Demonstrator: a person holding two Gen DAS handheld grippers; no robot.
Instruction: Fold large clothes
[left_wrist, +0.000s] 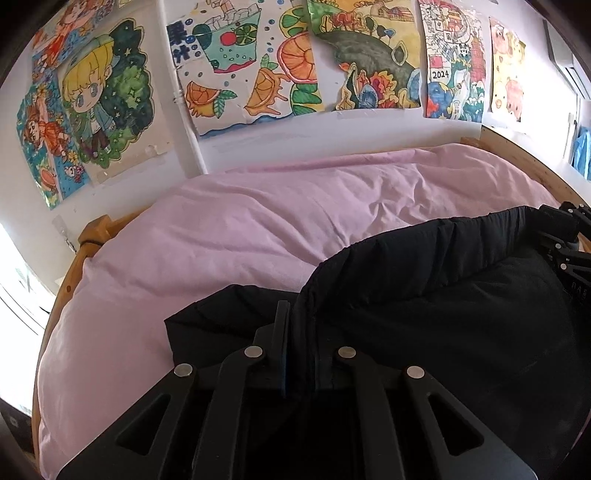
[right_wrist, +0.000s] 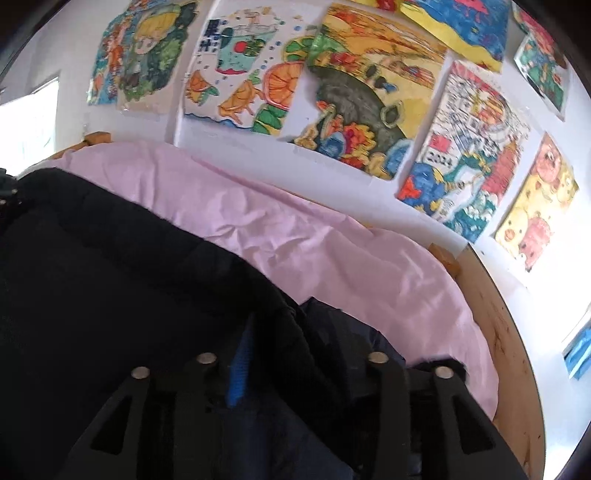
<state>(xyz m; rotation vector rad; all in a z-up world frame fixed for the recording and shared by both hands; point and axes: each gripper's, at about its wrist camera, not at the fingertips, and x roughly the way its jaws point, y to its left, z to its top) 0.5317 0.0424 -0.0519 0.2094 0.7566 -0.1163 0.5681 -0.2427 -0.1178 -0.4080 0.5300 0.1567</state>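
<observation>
Lying across the near half of the bed, the black padded jacket was bunched into thick quilted folds, its full outline cut off by the lower and right edges of the left wrist view, so sleeves and collar could not be told apart. One garment only was counted. The left gripper was clamped on a raised ridge of the jacket; one finger showed clearly, the other was buried in dark cloth. The right gripper was likewise pinched on a fold, with a blue pad visible on one finger and the opposite finger hidden under fabric. In the left wrist view the right gripper's linkage appeared at the far right edge, partly cropped. The jacket rested on a pink duvet, wrinkled and puffed, covering one bed with a wooden frame seen along its edges. On the white wall behind, six drawings could be counted fully in the left wrist view, among them a blond cartoon child, orange slices with a drink and a sheet marked 2024; further sheets were cropped at the top. The right wrist view was blurred, so finer detail was lost.
</observation>
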